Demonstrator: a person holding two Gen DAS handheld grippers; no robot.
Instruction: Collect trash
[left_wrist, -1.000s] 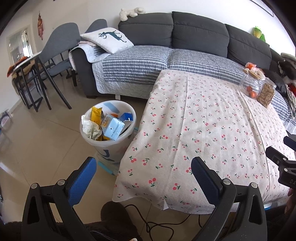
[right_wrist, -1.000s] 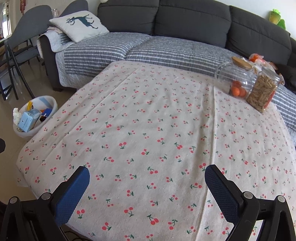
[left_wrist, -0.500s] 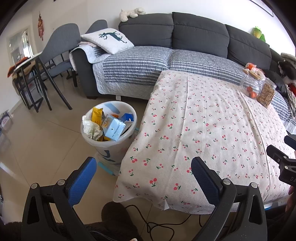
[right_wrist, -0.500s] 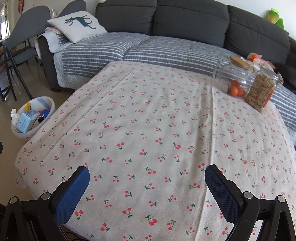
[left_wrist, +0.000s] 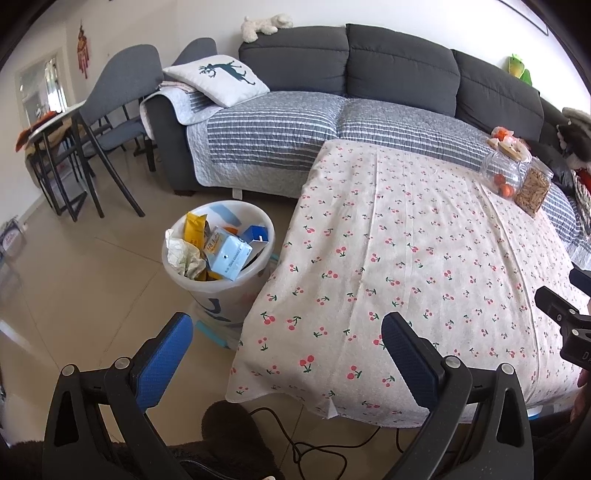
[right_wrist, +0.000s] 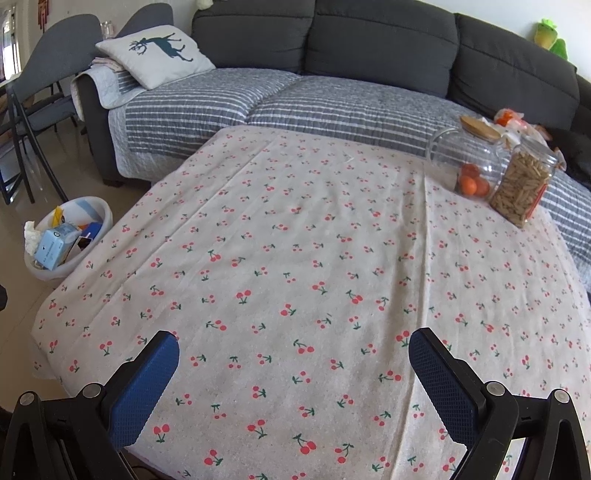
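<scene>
We held both tools back off the near edge of the table. Left gripper (left_wrist: 286, 350) gaped wide with nothing between the blue pads; right gripper (right_wrist: 293, 363) the same, wide and empty, over the cherry-print tablecloth (right_wrist: 314, 258). The trash sat in the white bin (left_wrist: 266, 236) on the floor just beside the table's left edge: a light blue carton (left_wrist: 229, 254), a yellow packet (left_wrist: 194, 230), crumpled paper (left_wrist: 183, 254) and a blue box (left_wrist: 256, 233), piled to about rim level. On the cloth we saw no loose trash, only two glass jars at the far right corner, one with oranges (right_wrist: 467, 166), one with biscuit sticks (right_wrist: 524, 184). We judged the collecting done or nearly so. What lay on the sofa (left_wrist: 332, 122) behind the jars was too small to tell; if it was trash, that remained.
</scene>
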